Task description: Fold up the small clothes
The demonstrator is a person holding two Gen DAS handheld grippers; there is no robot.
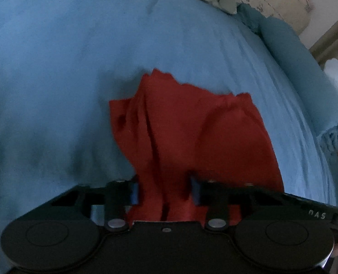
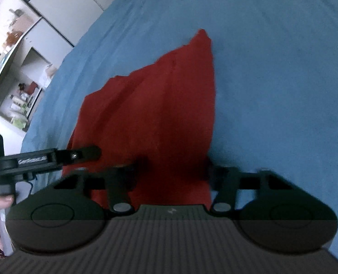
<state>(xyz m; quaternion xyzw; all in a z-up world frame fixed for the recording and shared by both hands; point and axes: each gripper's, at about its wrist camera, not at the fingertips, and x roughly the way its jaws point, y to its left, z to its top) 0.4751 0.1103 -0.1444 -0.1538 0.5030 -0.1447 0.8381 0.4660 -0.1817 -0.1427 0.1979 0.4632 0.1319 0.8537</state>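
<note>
Lying rumpled on the blue bedsheet (image 1: 55, 80), the red cloth (image 1: 191, 132) runs up between the fingers of both grippers. The left gripper (image 1: 164, 189) stands apart around a bunched ridge, the right gripper (image 2: 175, 169) apart astride its near edge (whether either pinches I cannot tell). Judging by this, an edge is being taken up for a fold; next comes closing, lifting evenly, carrying it over
</note>
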